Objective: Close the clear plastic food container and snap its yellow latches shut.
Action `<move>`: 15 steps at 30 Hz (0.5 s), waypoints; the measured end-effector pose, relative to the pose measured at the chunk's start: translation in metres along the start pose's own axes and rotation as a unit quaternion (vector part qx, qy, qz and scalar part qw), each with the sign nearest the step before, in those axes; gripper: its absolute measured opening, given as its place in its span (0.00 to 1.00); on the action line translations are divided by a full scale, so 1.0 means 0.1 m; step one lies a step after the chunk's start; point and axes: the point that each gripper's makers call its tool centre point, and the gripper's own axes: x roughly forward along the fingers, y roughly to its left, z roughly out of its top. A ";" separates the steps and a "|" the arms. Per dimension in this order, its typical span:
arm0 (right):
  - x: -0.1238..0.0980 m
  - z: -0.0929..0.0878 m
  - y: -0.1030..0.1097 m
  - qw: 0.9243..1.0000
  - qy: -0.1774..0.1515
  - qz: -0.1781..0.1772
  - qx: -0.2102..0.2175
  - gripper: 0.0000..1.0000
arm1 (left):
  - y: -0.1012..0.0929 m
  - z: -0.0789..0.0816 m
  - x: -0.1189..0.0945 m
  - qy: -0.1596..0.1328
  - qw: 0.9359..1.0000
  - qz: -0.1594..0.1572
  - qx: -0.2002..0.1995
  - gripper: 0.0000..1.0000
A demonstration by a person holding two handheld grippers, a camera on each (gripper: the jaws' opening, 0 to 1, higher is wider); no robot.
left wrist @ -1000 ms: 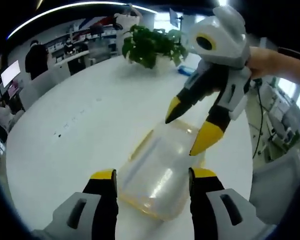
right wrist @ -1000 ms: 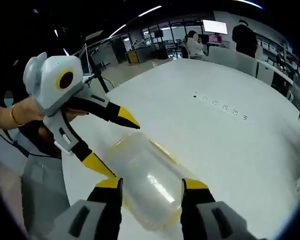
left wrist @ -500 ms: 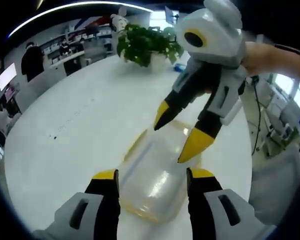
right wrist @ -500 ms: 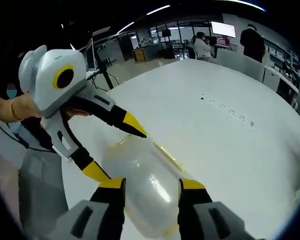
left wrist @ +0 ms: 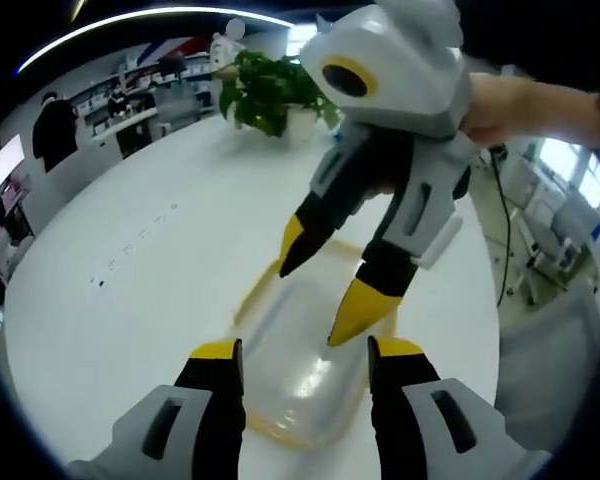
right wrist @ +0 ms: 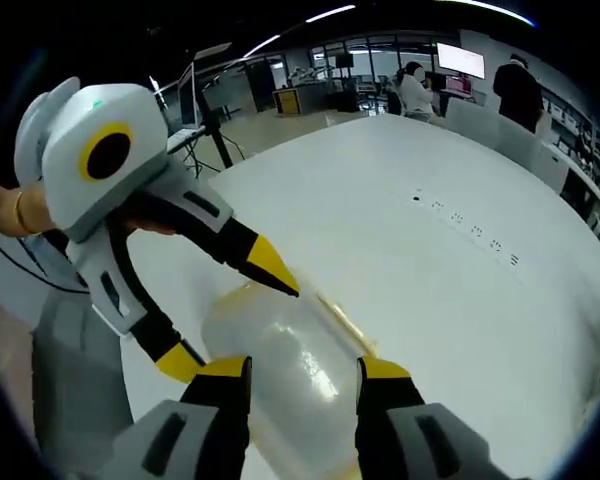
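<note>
- The clear plastic food container with yellow latches (left wrist: 305,375) is seen low in the centre of both views, on the white round worktop (left wrist: 160,250).
- The left tool (left wrist: 305,352) and right tool (right wrist: 292,372) are held open, straddling the container's opposite ends, nothing gripped.

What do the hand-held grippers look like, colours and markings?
The right hand-held gripper has a light grey rounded body with a yellow-ringed black circle, and black fingers with yellow tips. The left hand-held gripper looks the same. A gold bangle sits on the wrist holding it.
</note>
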 end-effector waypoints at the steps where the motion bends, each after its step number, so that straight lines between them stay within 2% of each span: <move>1: 0.00 0.00 0.00 1.000 0.001 0.000 -0.001 0.39 | -0.01 0.00 0.00 0.000 1.000 -0.001 0.003 0.49; 12: -0.03 0.08 -0.05 1.000 -0.002 -0.005 -0.007 0.41 | -0.15 0.00 0.03 -0.005 0.999 -0.025 0.035 0.51; 15: -0.02 0.08 -0.06 1.000 0.002 -0.005 -0.013 0.41 | -0.17 0.03 0.04 -0.013 0.998 -0.025 0.062 0.51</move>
